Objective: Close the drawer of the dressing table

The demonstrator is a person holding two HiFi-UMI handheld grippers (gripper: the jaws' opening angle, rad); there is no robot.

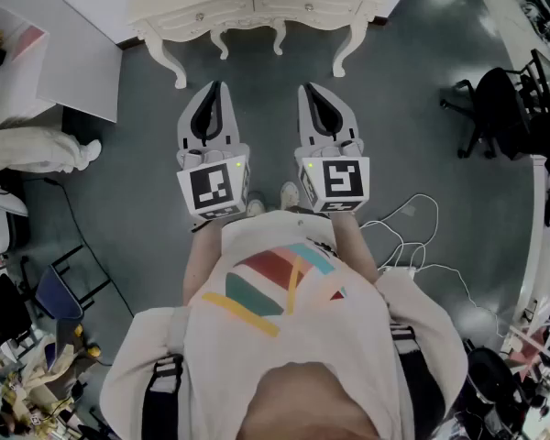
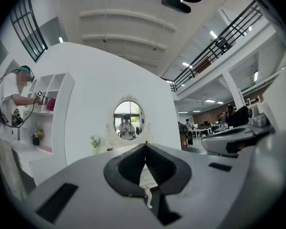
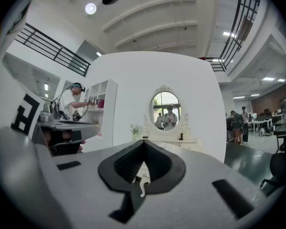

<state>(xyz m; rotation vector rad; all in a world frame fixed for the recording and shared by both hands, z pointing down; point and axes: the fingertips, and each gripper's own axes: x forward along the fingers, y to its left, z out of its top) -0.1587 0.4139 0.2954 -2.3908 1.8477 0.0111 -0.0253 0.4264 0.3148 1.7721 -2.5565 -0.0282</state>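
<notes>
The white dressing table stands at the top of the head view, on curved legs, with small knobs along its drawer fronts. From here I cannot tell whether a drawer stands out. Its oval mirror faces both gripper views. My left gripper and my right gripper are held level, side by side, pointing at the table and a short way from it. Both have their jaws shut with nothing between them.
A white shelf unit stands left of the table, and a person is working at it. White cables lie on the floor at the right, near a black chair. A small flower vase sits on the tabletop.
</notes>
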